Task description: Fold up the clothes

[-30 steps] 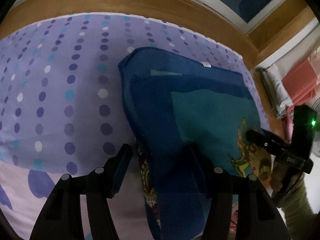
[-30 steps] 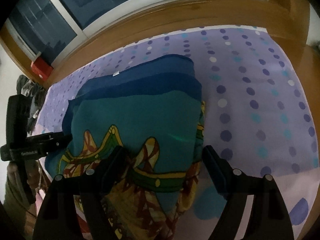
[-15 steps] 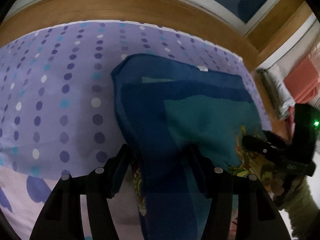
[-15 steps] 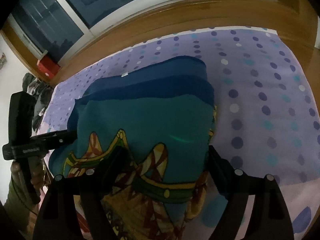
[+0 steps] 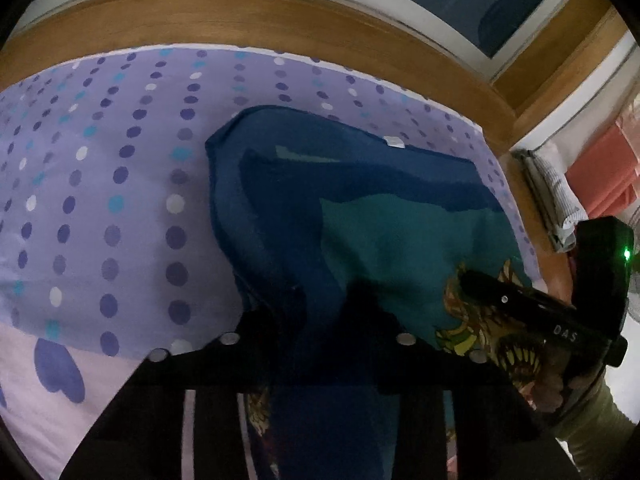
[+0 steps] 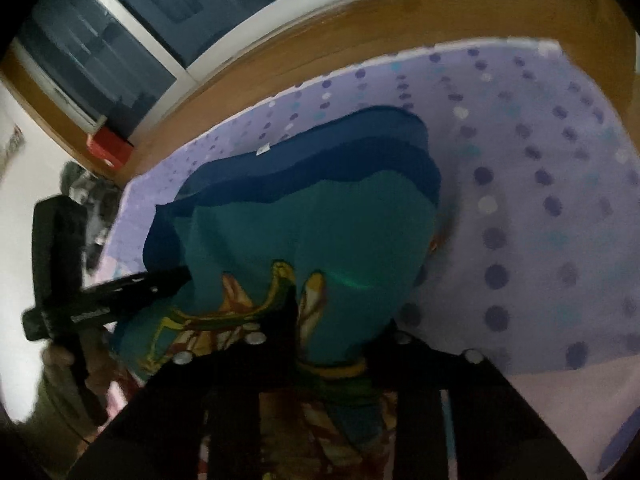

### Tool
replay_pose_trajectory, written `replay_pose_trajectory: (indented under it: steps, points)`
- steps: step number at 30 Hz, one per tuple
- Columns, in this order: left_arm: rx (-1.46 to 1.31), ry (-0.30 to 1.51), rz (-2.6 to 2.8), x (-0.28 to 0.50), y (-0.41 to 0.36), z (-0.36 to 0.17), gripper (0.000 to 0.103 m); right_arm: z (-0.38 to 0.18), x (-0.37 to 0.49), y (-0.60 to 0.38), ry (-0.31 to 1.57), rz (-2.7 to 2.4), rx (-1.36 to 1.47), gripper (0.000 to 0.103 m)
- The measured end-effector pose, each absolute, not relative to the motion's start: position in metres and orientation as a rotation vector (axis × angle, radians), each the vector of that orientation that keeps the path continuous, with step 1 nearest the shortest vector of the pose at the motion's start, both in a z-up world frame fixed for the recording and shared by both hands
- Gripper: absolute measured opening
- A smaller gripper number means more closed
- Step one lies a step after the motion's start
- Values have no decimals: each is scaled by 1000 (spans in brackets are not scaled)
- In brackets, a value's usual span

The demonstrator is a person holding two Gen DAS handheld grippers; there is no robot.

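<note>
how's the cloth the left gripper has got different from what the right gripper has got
The left gripper is closing on a plain dark blue fold of the garment; the right gripper is closing on its teal part with the yellow and green print.

The left one's fold lies at the garment's edge beside the dotted sheet; the right one's bunch lies at the printed end.

Both hold cloth of the same garment, at its near edge.

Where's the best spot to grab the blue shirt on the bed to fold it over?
Probably the near hem of the blue shirt, one corner per side, approached from the near edge. The far end lies flat on the dotted sheet, while the near edge bunches up, giving cloth to pinch.
</note>
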State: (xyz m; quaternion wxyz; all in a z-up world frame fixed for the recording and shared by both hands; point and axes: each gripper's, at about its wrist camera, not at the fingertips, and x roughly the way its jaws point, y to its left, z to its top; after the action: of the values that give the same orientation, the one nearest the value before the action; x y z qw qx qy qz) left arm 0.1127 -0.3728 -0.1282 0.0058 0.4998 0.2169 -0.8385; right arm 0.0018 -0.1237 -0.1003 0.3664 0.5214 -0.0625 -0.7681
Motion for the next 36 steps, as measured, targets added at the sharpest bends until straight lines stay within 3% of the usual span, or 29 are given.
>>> replay_pose_trajectory:
  steps: [5, 21, 36]
  points:
    - [1527, 665, -2651, 116, -369, -118, 21, -98, 3, -122, -209, -1950, 1320, 19]
    - [1342, 684, -2704, 153, -380, -67, 16, -48, 24, -164, -138, -1829, 1158, 18]
    - [1111, 709, -2641, 230, -536, -32, 16, -18, 67, -333, -32, -1685, 1049, 18]
